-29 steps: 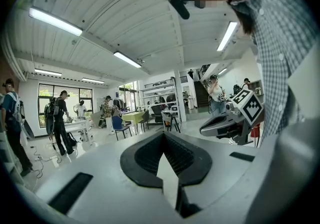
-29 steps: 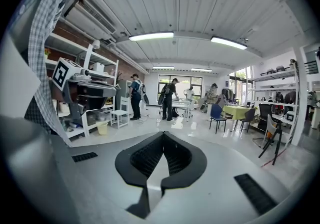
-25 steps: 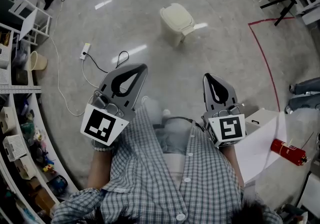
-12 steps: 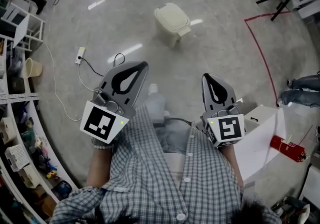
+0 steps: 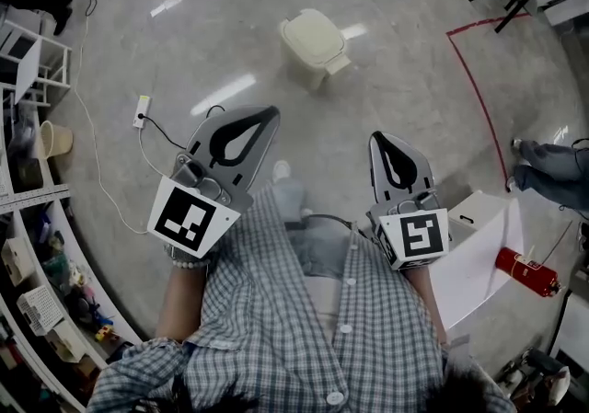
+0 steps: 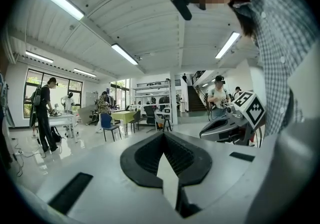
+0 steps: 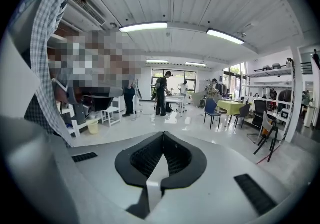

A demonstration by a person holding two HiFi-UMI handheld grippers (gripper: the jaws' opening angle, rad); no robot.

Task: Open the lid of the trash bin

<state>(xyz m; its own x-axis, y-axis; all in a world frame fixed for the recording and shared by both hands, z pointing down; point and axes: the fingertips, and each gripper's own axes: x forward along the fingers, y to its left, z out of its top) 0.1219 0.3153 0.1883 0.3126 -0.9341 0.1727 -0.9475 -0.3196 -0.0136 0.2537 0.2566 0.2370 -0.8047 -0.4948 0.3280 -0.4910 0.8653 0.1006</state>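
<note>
We hold left tongs (image 5: 256,124) and right tongs (image 5: 386,150) pressed together, empty, near our chest, since the trash bin (image 5: 317,57) sits far ahead on the floor (image 5: 414,71), lid (image 5: 311,34) down.

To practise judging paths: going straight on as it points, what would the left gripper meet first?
Nothing nearby: the left gripper aims level over the grey floor, likely passing above the cream plastic trash bin; depth unclear.

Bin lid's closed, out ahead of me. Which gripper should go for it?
Left, marginally. The left gripper and right gripper are both shut, empty, held near the body, well short of the trash bin; the left one's tip sits slightly nearer its closed lid.
</note>
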